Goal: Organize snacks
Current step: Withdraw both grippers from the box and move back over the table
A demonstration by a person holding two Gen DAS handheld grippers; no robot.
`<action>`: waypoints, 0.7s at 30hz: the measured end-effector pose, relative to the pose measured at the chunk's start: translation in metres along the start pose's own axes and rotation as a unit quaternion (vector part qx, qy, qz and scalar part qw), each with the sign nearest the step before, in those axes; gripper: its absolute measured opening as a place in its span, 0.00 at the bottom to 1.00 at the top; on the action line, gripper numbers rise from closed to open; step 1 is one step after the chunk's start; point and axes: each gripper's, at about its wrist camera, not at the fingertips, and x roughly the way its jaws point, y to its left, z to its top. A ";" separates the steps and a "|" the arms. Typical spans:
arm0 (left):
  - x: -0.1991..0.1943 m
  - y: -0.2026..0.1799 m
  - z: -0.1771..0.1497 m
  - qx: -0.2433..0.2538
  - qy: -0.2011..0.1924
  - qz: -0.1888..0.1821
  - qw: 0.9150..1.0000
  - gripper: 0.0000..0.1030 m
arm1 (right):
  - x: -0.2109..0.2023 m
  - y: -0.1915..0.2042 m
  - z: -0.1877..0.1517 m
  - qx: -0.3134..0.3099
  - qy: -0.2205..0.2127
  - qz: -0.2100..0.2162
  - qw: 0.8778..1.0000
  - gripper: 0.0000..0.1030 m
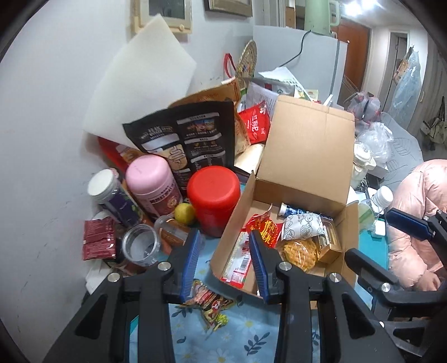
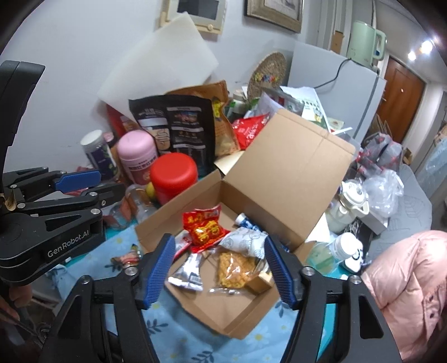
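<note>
Snacks, among them a red packet (image 2: 202, 229) and a yellow crisp bag (image 2: 237, 268), are seen lying in the open cardboard box (image 2: 282, 167) on the blue floral cloth (image 2: 173, 326), above which the left gripper (image 1: 225, 268) and right gripper (image 2: 220, 268) are held with jaws parted and nothing gripped.

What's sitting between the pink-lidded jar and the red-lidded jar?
A small yellow round fruit sits low in the gap between the pink-lidded jar and the red-lidded jar, clearest in the left wrist view.

Pretty clearly someone's lived-in home. There's a fridge (image 2: 335, 92) with a kettle (image 2: 364, 44) on top, and framed pictures (image 2: 275, 12) on the wall.
</note>
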 end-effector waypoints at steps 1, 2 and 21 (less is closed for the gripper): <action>-0.004 0.000 -0.003 0.000 -0.003 0.001 1.000 0.35 | -0.005 0.003 -0.002 -0.003 -0.003 -0.001 1.000 0.67; -0.010 0.001 -0.006 -0.001 -0.006 0.000 1.000 0.35 | -0.008 0.005 -0.004 -0.005 -0.005 -0.001 1.000 0.67; -0.077 0.014 -0.062 -0.026 -0.028 0.001 0.999 0.35 | -0.063 0.036 -0.054 -0.014 -0.030 0.028 0.999 0.76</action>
